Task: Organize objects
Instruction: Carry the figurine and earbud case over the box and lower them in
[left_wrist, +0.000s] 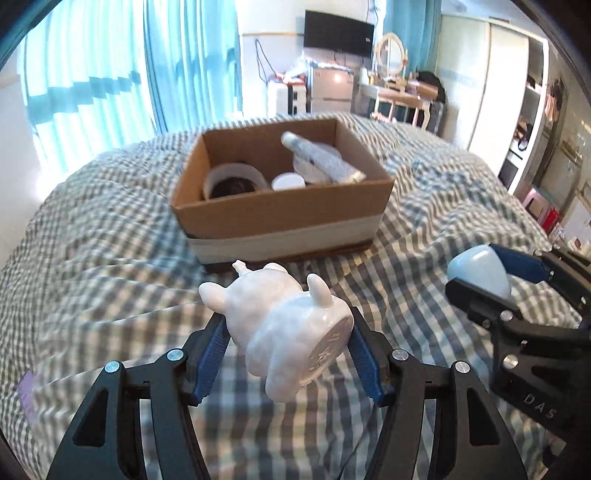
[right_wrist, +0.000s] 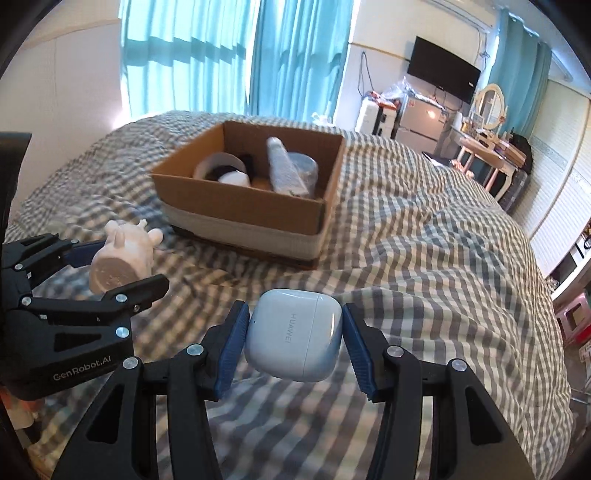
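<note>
Left tongs (left_wrist: 288, 341) are clamping a white animal figurine (left_wrist: 284, 325) sideways, above the checked bed (left_wrist: 110, 240); its rounded glazed body is sitting between narrow pads, so a twist-out is the likely slip. Right tongs (right_wrist: 291, 338) are pinching a pale blue earbud case (right_wrist: 293, 334), smooth and curved, also prone to squirting free. Cardboard box (left_wrist: 280, 218) ahead is already holding a tape roll (left_wrist: 234, 179) and tube (left_wrist: 321, 157); both hands arriving together are risking a collision at its rim
</note>
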